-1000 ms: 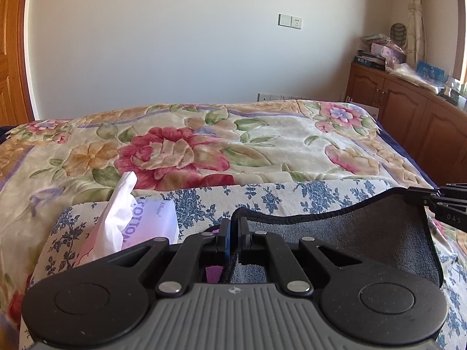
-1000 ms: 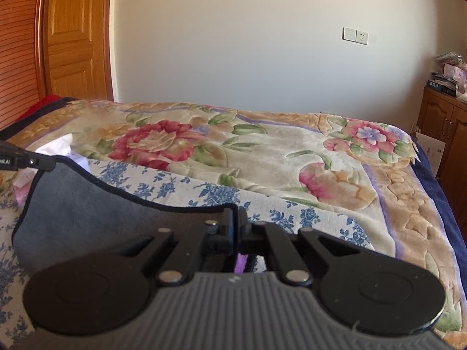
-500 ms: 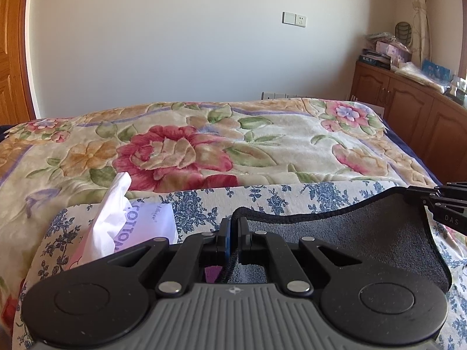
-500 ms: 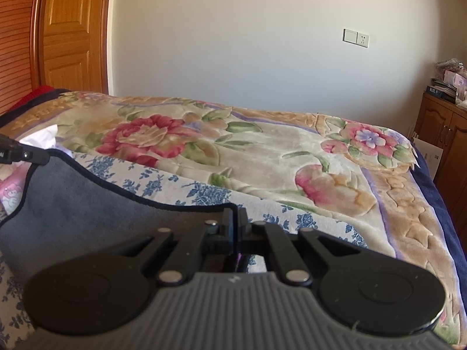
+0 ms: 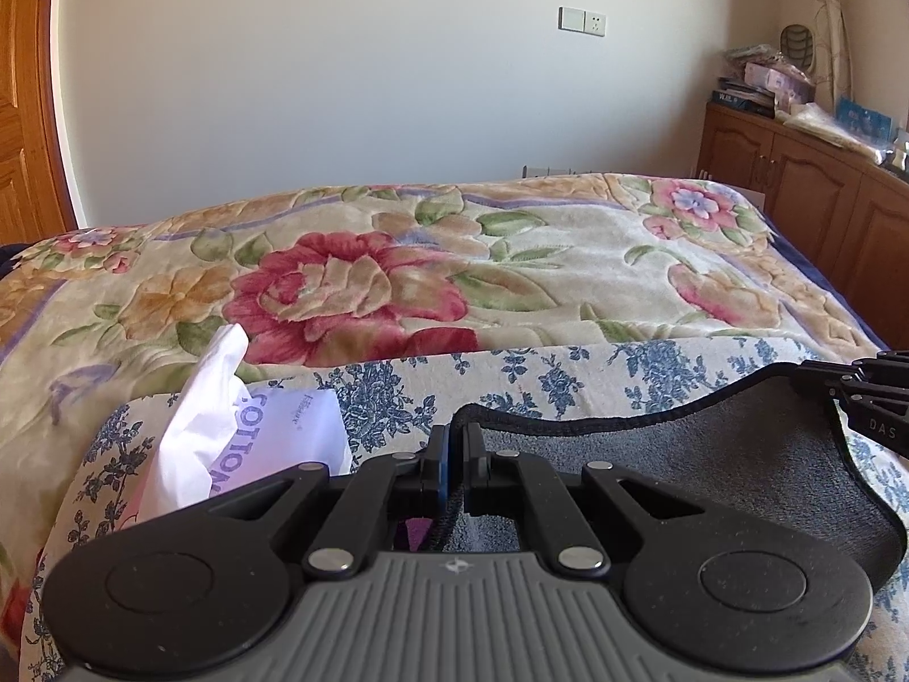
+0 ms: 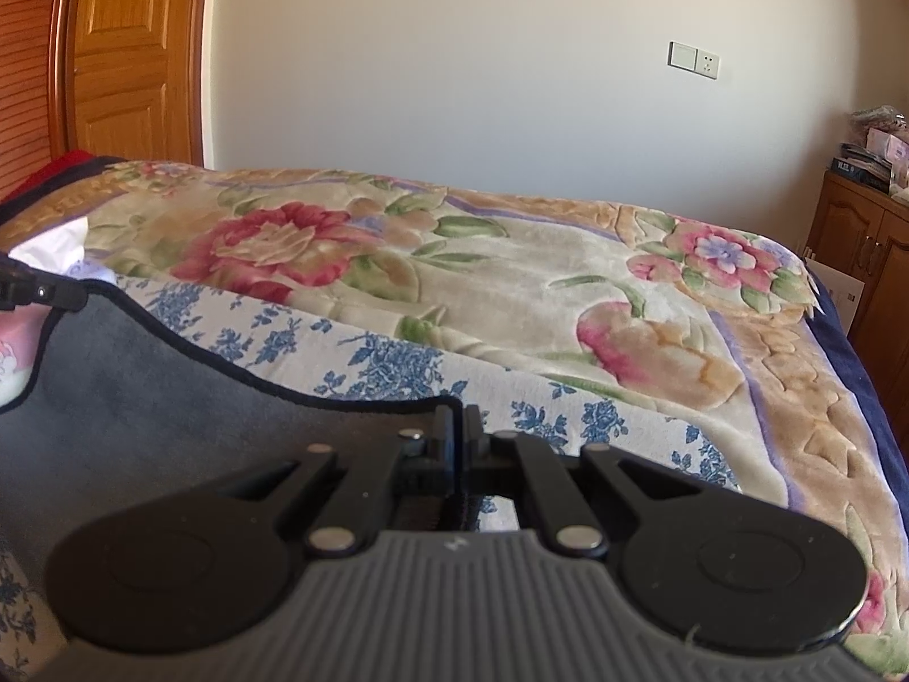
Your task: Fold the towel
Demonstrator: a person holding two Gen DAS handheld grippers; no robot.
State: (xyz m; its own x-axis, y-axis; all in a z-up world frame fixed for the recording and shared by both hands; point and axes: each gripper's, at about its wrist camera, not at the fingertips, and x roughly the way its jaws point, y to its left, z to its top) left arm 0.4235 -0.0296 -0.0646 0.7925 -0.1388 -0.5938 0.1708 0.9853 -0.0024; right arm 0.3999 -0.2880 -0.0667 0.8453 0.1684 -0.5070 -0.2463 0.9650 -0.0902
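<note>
A dark grey towel [image 5: 710,454] with black edging hangs stretched between my two grippers above the bed. My left gripper [image 5: 457,435] is shut on its left top corner. My right gripper [image 6: 459,418] is shut on its right top corner; the towel [image 6: 170,409] spreads to the left in the right wrist view. The right gripper's tip shows at the right edge of the left wrist view [image 5: 852,386], and the left gripper's tip shows at the left edge of the right wrist view [image 6: 51,292]. The towel's top edge sags between them.
A blue-flowered white cloth [image 5: 511,375] lies under the towel on a floral blanket [image 5: 352,284]. A tissue pack [image 5: 244,432] stands at the left. A wooden cabinet [image 5: 795,204] stands at the right, a wooden door [image 6: 130,57] at the far left.
Both grippers have risen a little and moved forward with the towel still held between them; the bed appears lower and the far wall fills more of each view.
</note>
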